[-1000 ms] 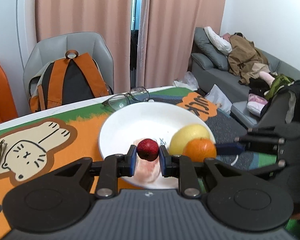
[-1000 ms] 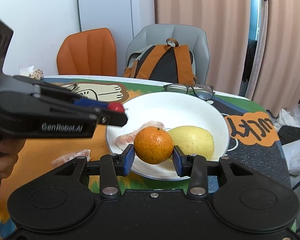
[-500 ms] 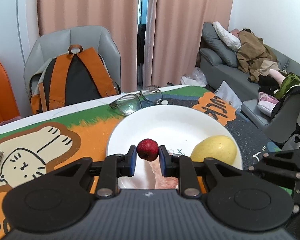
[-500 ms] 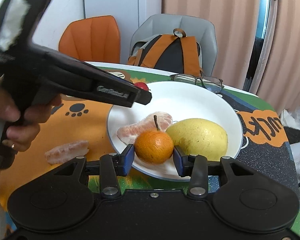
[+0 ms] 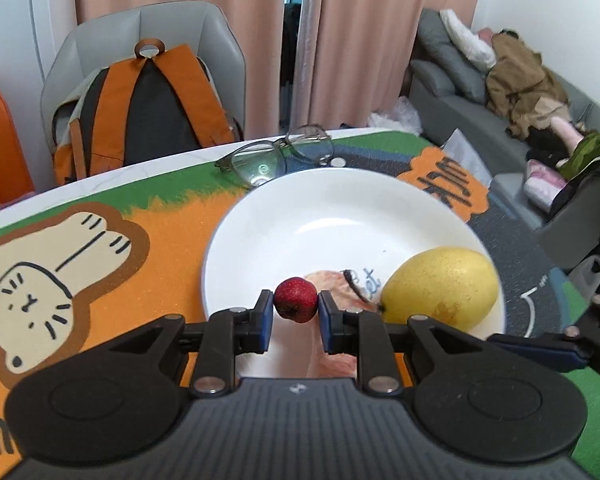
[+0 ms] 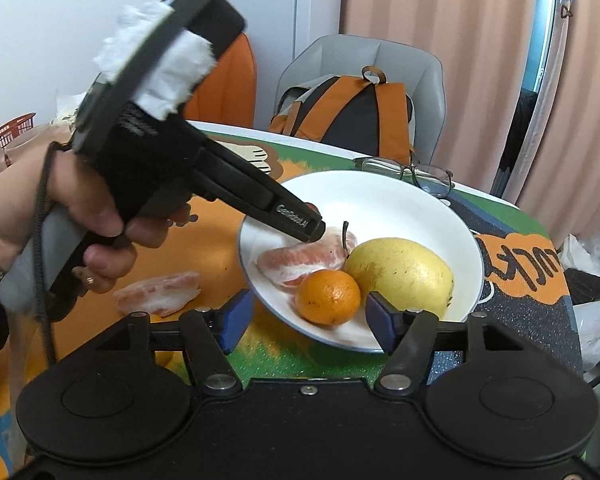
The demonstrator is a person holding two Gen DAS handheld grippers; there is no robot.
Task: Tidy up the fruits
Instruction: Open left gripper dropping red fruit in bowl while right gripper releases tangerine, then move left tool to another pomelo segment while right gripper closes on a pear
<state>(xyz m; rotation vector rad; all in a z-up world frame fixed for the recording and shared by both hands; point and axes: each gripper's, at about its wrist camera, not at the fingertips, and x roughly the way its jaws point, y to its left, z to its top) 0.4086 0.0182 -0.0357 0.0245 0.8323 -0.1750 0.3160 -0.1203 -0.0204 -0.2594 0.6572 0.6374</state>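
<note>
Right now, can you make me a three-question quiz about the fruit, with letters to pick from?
1. Where is the orange?
A. on the white plate, beside the yellow pear
B. on the backpack
C. on the grey chair

2. How many pomelo pieces lie on the mat, off the plate?
A. none
B. one
C. three

3. What is the left gripper doing?
A. hanging open and empty
B. squeezing the glasses
C. pinching a small red fruit

Answers:
1 A: the orange sits at the plate's near edge against the pear, between the right gripper's opening fingers, which do not touch it.
2 B: a single pomelo piece lies on the mat left of the plate.
3 C: both blue pads press the red fruit's sides above the plate.
</note>
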